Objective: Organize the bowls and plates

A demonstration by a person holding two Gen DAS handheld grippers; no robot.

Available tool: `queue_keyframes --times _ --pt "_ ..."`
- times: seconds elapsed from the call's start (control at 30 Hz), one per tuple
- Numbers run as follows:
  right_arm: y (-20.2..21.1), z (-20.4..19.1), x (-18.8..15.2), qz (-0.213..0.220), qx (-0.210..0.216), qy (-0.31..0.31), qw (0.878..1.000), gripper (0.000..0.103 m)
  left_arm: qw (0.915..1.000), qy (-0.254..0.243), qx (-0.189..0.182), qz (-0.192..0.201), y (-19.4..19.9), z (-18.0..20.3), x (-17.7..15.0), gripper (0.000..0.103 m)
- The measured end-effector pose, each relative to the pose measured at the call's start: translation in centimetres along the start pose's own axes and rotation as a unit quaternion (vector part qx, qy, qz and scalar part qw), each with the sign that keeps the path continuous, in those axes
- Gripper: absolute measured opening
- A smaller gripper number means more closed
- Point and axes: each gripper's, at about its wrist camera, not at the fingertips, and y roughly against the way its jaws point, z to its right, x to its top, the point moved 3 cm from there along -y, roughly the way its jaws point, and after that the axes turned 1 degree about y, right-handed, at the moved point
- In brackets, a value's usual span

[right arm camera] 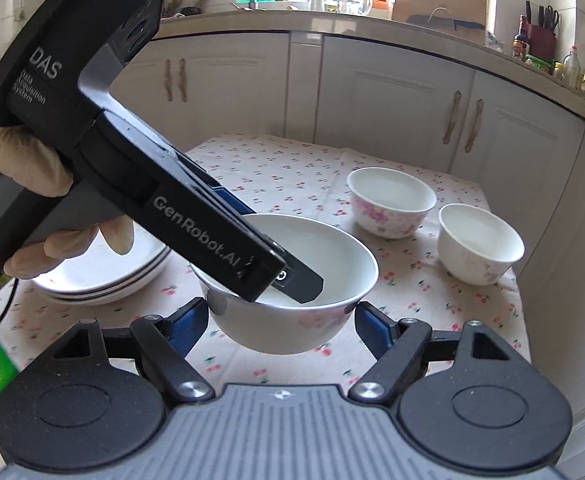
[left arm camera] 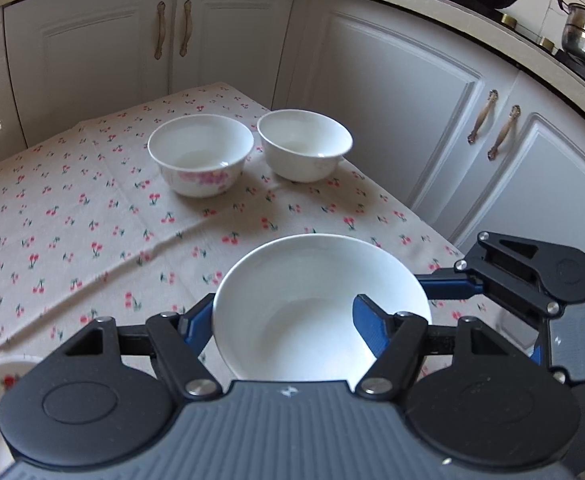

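I have the left gripper point(left arm camera: 282, 322) pinching the bowl point(left arm camera: 316, 304) by its rim above the worktop point(left arm camera: 72, 208) — right gripper point(right arm camera: 281, 326) spread empty — next I nest it into the flowered bowl point(left arm camera: 200, 154).

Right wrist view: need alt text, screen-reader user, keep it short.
The left gripper grips the rim of a white bowl above a cherry-print tablecloth, one finger inside the bowl, while the right gripper sits open around its base. A stack of plates lies left, and two more bowls, a floral bowl and a plain bowl, stand behind right.
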Motion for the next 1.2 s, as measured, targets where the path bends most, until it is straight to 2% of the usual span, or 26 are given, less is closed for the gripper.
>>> queue_keyframes --times 0.13,0.47,1.2 --pt "0.8 -0.8 -0.8 0.001 0.01 0.003 1.0 0.084 1.0 0.004 -0.002 0.001 0.5 0.2 -1.5 0.071" --pt "0.0 -2.4 -3.7 -0.03 0.02 0.01 0.999 0.084 0.9999 0.002 -0.007 -0.009 0.1 0.6 -4.5 0.071" --pt "-0.1 -2.7 -4.8 -0.037 0.037 0.016 0.998 0.084 0.9996 0.016 -0.024 -0.001 0.5 0.6 -5.5 0.071"
